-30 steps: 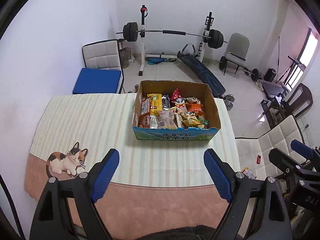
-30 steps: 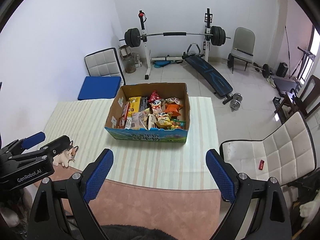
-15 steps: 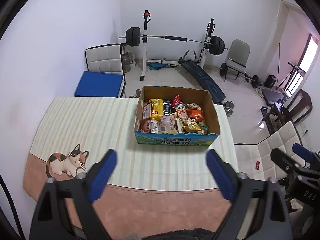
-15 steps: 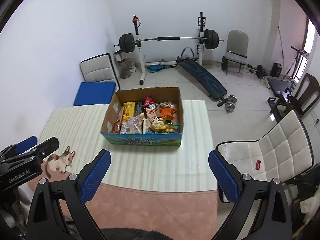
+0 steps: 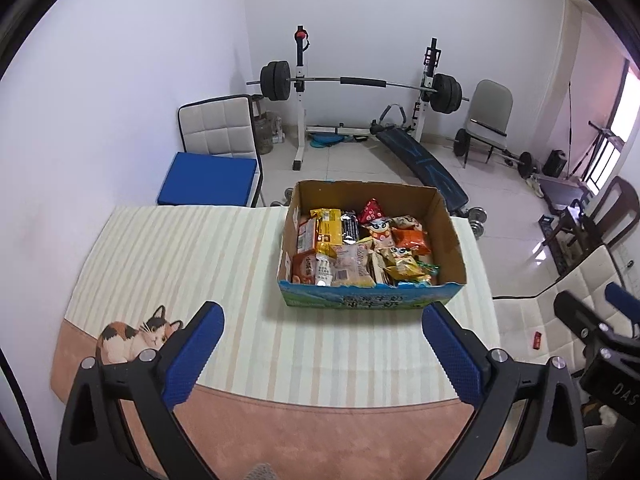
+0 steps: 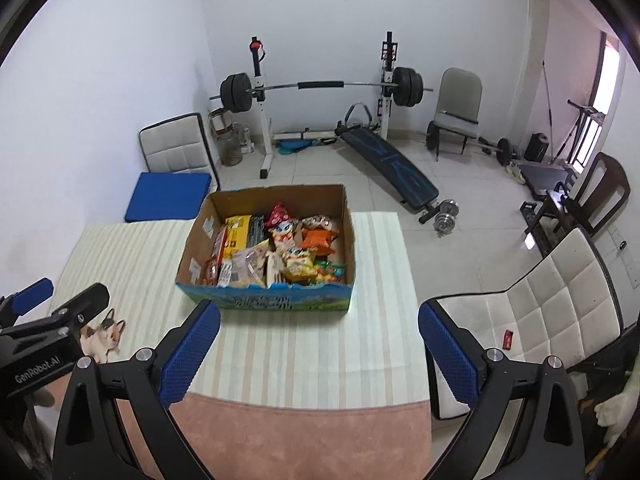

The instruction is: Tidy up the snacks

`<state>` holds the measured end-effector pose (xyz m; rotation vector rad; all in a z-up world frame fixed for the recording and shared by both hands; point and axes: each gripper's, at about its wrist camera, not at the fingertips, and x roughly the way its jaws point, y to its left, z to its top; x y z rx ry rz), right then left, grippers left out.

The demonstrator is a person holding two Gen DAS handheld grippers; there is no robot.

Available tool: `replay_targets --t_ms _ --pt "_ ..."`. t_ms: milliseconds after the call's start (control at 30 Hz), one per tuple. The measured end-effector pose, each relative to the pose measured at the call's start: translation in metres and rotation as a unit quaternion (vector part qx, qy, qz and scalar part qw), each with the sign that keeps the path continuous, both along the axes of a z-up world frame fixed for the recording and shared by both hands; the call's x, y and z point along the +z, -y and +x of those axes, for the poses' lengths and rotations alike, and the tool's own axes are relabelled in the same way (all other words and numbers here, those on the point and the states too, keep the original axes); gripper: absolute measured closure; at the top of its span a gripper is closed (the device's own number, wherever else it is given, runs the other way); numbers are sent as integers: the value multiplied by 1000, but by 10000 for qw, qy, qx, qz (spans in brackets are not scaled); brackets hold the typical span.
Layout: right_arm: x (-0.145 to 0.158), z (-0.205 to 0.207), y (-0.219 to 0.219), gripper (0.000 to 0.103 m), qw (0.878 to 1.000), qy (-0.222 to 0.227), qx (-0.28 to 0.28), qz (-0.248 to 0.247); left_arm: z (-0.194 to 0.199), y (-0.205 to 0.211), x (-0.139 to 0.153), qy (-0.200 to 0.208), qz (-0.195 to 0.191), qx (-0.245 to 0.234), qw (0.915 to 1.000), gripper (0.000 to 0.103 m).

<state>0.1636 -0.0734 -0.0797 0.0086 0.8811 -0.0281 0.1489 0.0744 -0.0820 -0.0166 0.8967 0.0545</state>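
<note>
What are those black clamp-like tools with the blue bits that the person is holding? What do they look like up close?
Each is a black handheld frame that forks into two angled jaws. The left gripper and the right gripper match: blue, dimple-textured pads line the inner faces, and silver bolt heads dot the black arms. Seen from the side, the left one carries white "GenRobot.AI" lettering. No cables or sleeves show.

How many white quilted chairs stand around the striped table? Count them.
2. One white quilted chair, blue-seated, beyond the striped table's far-left corner; the other beside its right edge. More may be off-camera.
</note>
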Motion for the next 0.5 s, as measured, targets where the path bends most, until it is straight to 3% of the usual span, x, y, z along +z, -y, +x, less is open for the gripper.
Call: replay_targets --t_ms 500 --pt "-28 39 0 1 9995 69 -177 -247 33 5 -28 37 245 34 9997 1"
